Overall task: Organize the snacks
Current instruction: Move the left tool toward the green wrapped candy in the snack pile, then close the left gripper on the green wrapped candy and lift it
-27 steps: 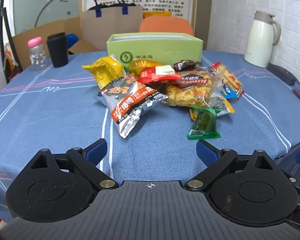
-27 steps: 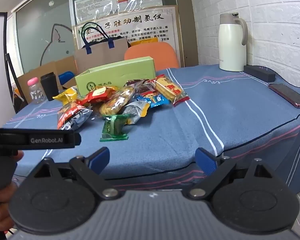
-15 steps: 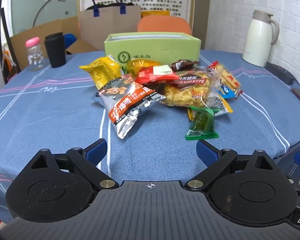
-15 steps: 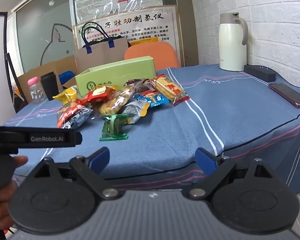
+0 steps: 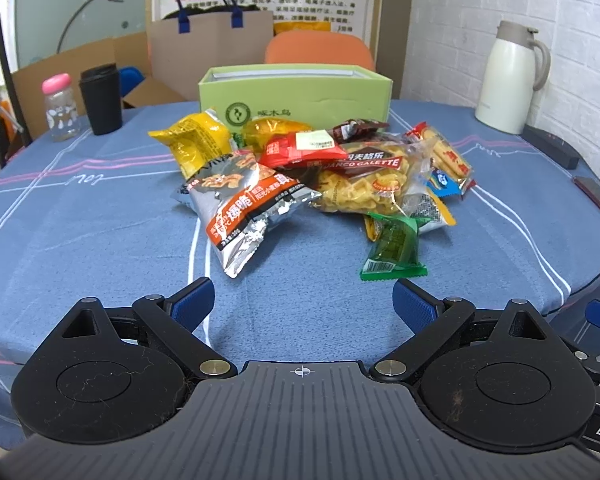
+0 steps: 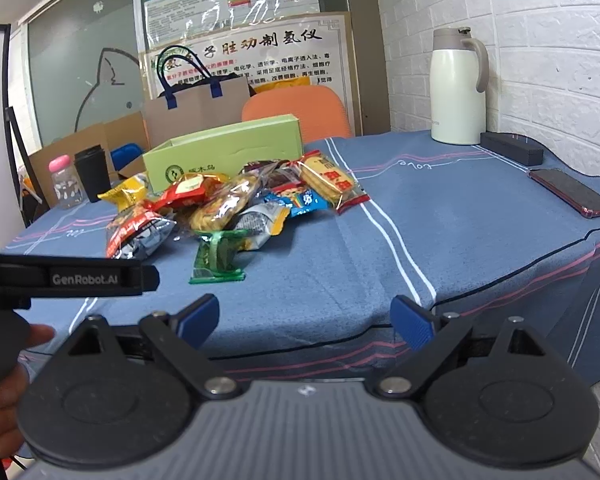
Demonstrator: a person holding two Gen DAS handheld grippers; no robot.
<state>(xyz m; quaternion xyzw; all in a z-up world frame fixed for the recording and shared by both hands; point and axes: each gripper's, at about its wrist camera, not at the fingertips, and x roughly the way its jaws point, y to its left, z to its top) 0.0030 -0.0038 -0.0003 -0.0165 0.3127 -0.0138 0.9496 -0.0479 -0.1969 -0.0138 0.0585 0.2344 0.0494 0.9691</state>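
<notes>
A heap of snack packets lies in the middle of the bench [image 5: 80, 216], which is covered by a blue cloth with white and pink stripes. Just behind the heap stands an open light-green cardboard box [image 5: 296, 92], its front wall touching or nearly touching the rearmost packets. On the heap's near left side lies a silver foil bag with an orange and black label [image 5: 244, 212], with a yellow crinkled packet [image 5: 194, 142] behind it. A red packet with a white sticker [image 5: 304, 148] rests on top, beside a clear bag of yellow ridged biscuits [image 5: 364, 188]. A small green transparent packet [image 5: 392, 248] lies nearest the camera at the front right, apart from the silver bag.

The left gripper [image 5: 303, 304] hangs over the near edge of the bench with its blue-padded jaws spread wide and nothing between them. The right gripper [image 6: 306, 316] sits further right, also short of the heap, jaws wide apart and empty; in its view a hand [image 6: 4, 392] holds the black handle of the left tool.

At the far left stand a black tumbler [image 5: 100, 100] and a clear bottle with a pink cap [image 5: 60, 108]. A cream thermos jug [image 6: 458, 88] stands at the far right by the white brick wall, with a dark phone [image 6: 572, 192] lying near the bench edge.
</notes>
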